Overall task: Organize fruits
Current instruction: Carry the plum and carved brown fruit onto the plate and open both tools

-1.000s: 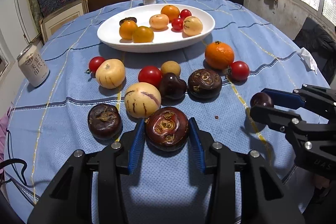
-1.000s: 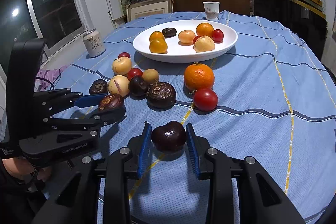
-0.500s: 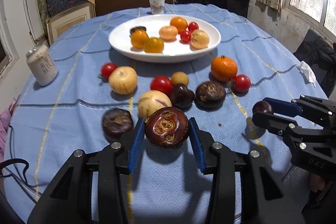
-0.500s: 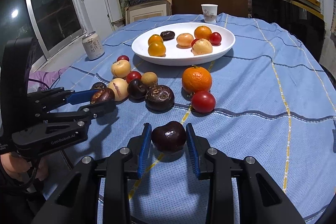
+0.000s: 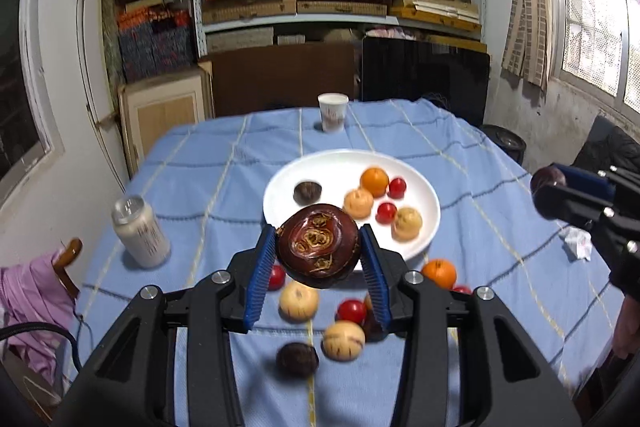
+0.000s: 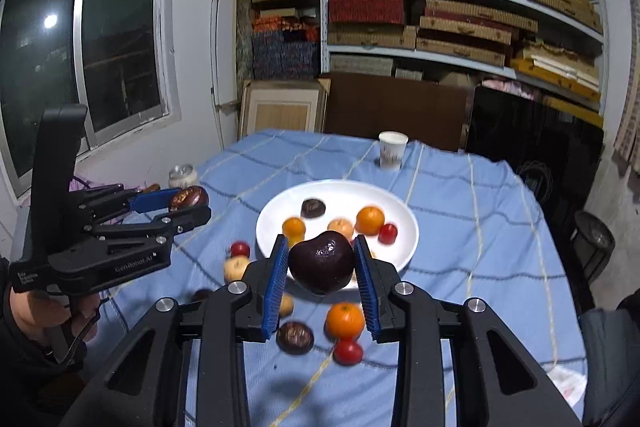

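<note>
My left gripper (image 5: 318, 259) is shut on a dark brown mangosteen (image 5: 318, 247) and holds it high above the table, in front of the white plate (image 5: 288, 187). My right gripper (image 6: 322, 265) is shut on a smooth dark purple fruit (image 6: 322, 261), also lifted above the table before the plate (image 6: 404, 251). The plate holds several fruits, among them an orange (image 5: 374, 181) and small tomatoes. More loose fruits lie on the blue cloth below, such as an orange (image 6: 345, 319) and a tomato (image 6: 347, 351). The right gripper shows at the left view's right edge (image 5: 548, 191); the left gripper shows in the right view (image 6: 188, 205).
A drink can (image 5: 140, 233) stands at the table's left side. A paper cup (image 5: 333, 111) stands beyond the plate. A crumpled tissue (image 5: 578, 245) lies at the right. Shelves of boxes and chairs stand behind the table.
Both grippers have risen well above the table with their fruits held. The plate and loose fruits now sit far below them.
</note>
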